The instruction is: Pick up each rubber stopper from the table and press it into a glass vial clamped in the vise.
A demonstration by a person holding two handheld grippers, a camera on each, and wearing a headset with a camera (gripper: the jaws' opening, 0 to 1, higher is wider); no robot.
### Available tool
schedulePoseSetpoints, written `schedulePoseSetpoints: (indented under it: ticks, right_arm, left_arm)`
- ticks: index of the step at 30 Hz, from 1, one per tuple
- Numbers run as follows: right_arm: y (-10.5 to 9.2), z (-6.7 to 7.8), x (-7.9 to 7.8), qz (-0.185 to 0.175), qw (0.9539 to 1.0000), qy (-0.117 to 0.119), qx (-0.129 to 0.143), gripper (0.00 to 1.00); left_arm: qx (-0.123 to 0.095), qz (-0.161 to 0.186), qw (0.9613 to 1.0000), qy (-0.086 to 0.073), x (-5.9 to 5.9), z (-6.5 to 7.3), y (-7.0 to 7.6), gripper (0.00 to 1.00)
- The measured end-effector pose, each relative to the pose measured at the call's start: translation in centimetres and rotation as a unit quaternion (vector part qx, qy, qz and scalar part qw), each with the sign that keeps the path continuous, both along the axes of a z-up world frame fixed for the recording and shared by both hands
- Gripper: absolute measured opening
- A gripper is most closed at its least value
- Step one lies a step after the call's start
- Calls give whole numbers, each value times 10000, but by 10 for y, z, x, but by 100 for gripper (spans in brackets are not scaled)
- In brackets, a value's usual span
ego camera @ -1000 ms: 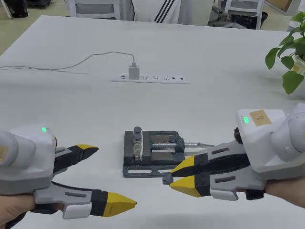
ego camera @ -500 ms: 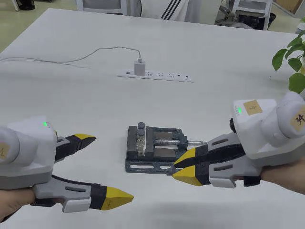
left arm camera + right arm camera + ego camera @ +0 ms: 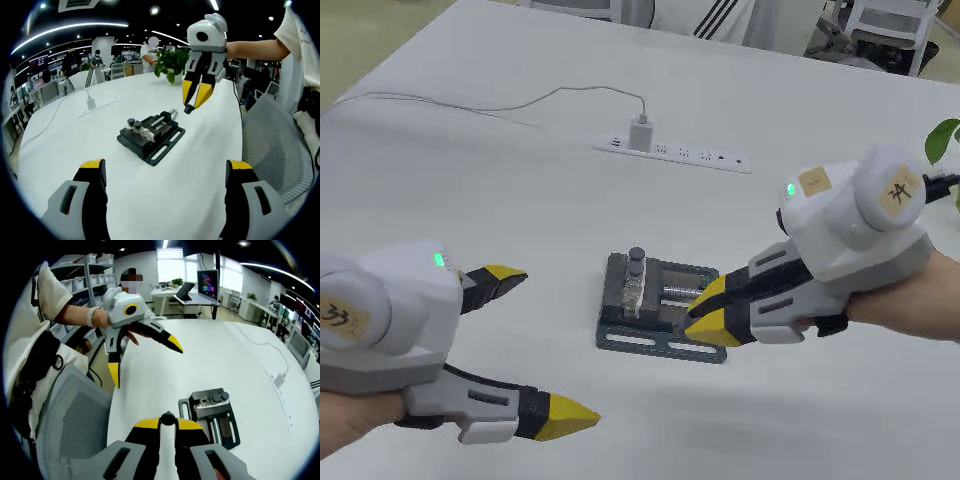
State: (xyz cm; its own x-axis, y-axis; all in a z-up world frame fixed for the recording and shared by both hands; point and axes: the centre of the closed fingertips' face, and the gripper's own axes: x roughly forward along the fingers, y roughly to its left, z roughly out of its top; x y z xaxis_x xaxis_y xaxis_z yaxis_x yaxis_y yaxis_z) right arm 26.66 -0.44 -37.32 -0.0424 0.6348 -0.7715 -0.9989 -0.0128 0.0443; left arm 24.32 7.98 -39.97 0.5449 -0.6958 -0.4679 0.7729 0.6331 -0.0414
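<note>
Pinching a half-hidden stopper (image 3: 168,418) in right gripper (image 3: 692,318) near vise (image 3: 655,341); holding left gripper (image 3: 558,343) spread wide, apart.

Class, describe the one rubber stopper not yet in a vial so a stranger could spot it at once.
On the white table, find the dark vise at the centre. From its right the right gripper points in with yellow fingers. The small dark stopper is pinched between their tips, in the air, unlike the stoppers already seated in the clamped vials.
</note>
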Motion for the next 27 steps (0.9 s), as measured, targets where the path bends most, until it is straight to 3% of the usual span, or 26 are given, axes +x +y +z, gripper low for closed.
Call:
schedulePoseSetpoints:
  ticks: [5, 9, 15, 27]
  right_arm:
    - [4, 0, 8, 293, 9990, -130, -319, 5]
    - [3, -1, 14, 623, 9954, -291, -666, 5]
    - [8, -3, 25, 884, 9911, -368, -923, 5]
    - [17, -14, 43, 1593, 9719, -588, -1633, 5]
  left_arm:
    - [69, -53, 10000, -47, -4, -1, -2, 98]
    - [155, -104, 9998, -70, -6, -3, -4, 99]
    - [136, -93, 9998, -87, -4, -3, -5, 99]
    - [293, -137, 9995, -73, -3, -8, -3, 98]
